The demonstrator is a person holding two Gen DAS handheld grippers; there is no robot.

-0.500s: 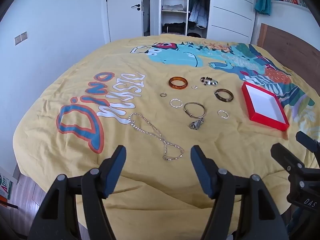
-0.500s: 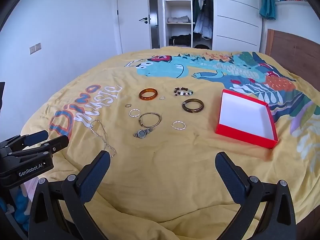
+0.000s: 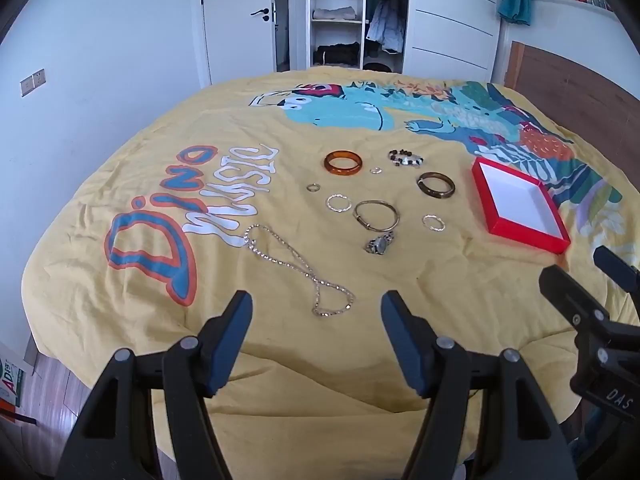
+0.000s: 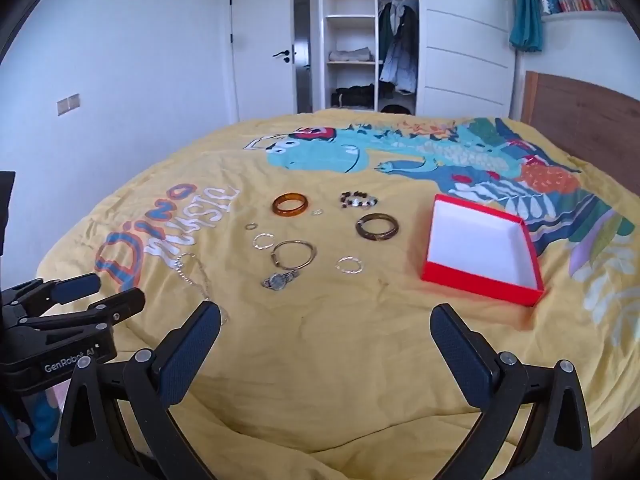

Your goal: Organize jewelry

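Note:
Jewelry lies spread on a yellow bedspread (image 3: 280, 360). There is an amber bangle (image 3: 343, 163), a dark brown bangle (image 3: 435, 185), a beaded bracelet (image 3: 405, 157), a thin metal bangle (image 3: 376, 215), a watch (image 3: 379, 243), several small rings and hoops, and a silver chain necklace (image 3: 296, 268). An open red box (image 3: 518, 204) with a white inside lies to the right and holds nothing; it also shows in the right wrist view (image 4: 480, 250). My left gripper (image 3: 316, 320) is open above the near end of the necklace. My right gripper (image 4: 326, 330) is open and empty over bare bedspread.
A wooden headboard (image 3: 576, 84) stands at the right. A white door (image 3: 240, 24) and an open wardrobe (image 3: 348, 16) are beyond the bed. The bed's near edge drops to wooden floor (image 3: 44, 396) at the left.
Both grippers have barely moved; the right wrist view has shifted slightly nearer the bed. Nothing was picked up.

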